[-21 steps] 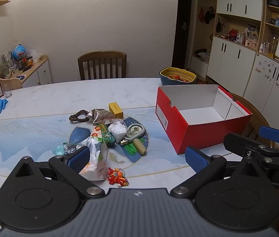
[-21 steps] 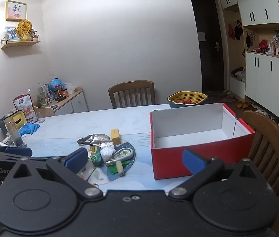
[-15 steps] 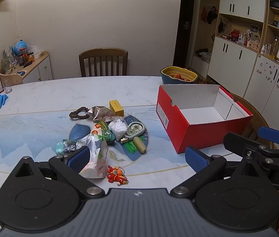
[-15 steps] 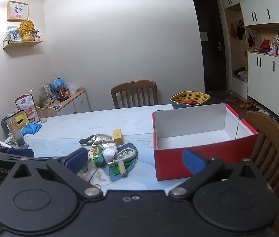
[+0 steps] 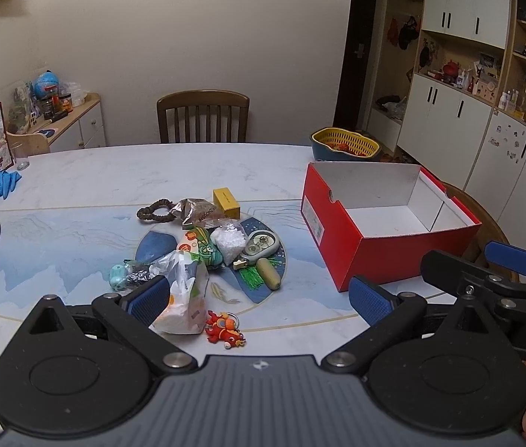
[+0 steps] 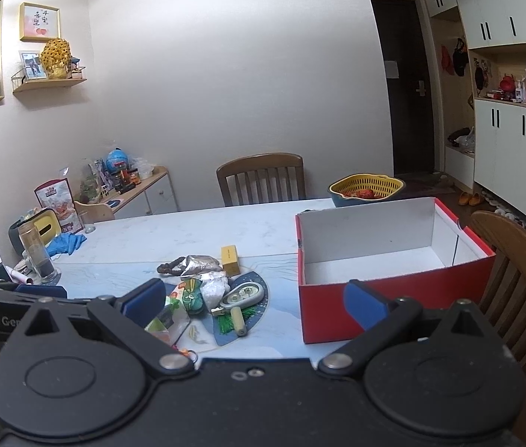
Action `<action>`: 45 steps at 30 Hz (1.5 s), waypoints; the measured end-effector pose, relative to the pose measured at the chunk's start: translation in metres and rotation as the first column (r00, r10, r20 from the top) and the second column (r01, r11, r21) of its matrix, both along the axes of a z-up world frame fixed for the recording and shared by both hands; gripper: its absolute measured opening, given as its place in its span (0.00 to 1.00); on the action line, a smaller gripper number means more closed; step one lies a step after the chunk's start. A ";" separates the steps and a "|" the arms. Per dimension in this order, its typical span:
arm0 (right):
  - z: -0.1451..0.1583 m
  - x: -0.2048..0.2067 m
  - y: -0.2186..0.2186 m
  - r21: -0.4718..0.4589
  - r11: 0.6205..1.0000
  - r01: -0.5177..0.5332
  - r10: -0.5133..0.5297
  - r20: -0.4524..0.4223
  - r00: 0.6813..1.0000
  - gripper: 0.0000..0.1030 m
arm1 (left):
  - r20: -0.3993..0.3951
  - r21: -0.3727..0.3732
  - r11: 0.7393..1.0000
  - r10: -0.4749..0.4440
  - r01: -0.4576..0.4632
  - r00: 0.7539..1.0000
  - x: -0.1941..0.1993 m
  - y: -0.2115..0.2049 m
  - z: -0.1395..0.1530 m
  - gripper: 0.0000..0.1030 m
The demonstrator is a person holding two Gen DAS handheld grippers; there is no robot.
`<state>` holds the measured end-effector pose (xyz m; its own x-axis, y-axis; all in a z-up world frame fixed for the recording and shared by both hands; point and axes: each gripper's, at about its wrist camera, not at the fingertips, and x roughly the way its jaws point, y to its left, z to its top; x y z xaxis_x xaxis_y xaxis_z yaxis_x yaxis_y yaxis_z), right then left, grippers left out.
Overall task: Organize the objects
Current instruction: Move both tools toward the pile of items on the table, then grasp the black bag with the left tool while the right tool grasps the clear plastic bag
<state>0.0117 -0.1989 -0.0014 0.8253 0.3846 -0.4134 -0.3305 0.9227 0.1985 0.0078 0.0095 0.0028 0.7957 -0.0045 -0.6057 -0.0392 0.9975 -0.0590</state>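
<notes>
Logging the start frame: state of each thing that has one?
red box: lid off, empty
left hand-held gripper: open, holding nothing
right hand-held gripper: open, holding nothing
yellow basket: holds something red
glass: upright, dark contents at bottom
</notes>
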 end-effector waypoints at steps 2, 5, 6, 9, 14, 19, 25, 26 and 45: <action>-0.001 0.001 0.000 0.001 1.000 -0.004 0.004 -0.003 1.000 0.99 | 0.001 0.004 1.000 0.006 -0.006 1.000 0.000 0.001 0.000 1.00; -0.001 0.001 0.003 0.001 1.000 -0.013 0.013 -0.003 1.000 0.99 | 0.002 0.008 1.000 0.014 -0.014 1.000 0.000 0.004 -0.001 1.00; -0.002 0.002 0.004 -0.001 1.000 -0.016 0.016 -0.002 1.000 0.99 | 0.000 0.007 1.000 0.016 -0.016 1.000 0.000 0.006 -0.002 1.00; -0.002 0.004 0.011 -0.006 1.000 -0.022 0.022 -0.007 1.000 0.99 | -0.004 0.001 1.000 0.021 -0.021 1.000 0.003 0.012 -0.004 1.00; -0.005 0.012 0.024 -0.011 1.000 -0.024 0.024 -0.020 1.000 0.99 | -0.010 -0.009 1.000 0.018 -0.018 1.000 0.012 0.028 -0.007 1.00; -0.008 0.024 0.044 -0.020 1.000 -0.014 0.014 -0.032 0.999 0.99 | -0.022 -0.030 1.000 -0.006 0.005 1.000 0.030 0.052 -0.015 1.00; -0.012 0.039 0.079 -0.059 0.998 -0.012 0.009 -0.050 0.999 0.99 | -0.023 -0.018 1.000 -0.018 0.018 1.000 0.052 0.092 -0.026 1.00; -0.013 0.043 0.084 -0.063 0.998 -0.016 0.012 -0.059 0.998 0.99 | -0.028 -0.019 1.000 -0.012 0.012 1.000 0.057 0.101 -0.030 1.00; -0.061 0.105 0.168 -0.137 0.988 -0.077 0.031 -0.309 0.950 0.81 | -0.143 0.038 0.996 -0.077 0.083 0.987 0.117 0.189 -0.114 0.99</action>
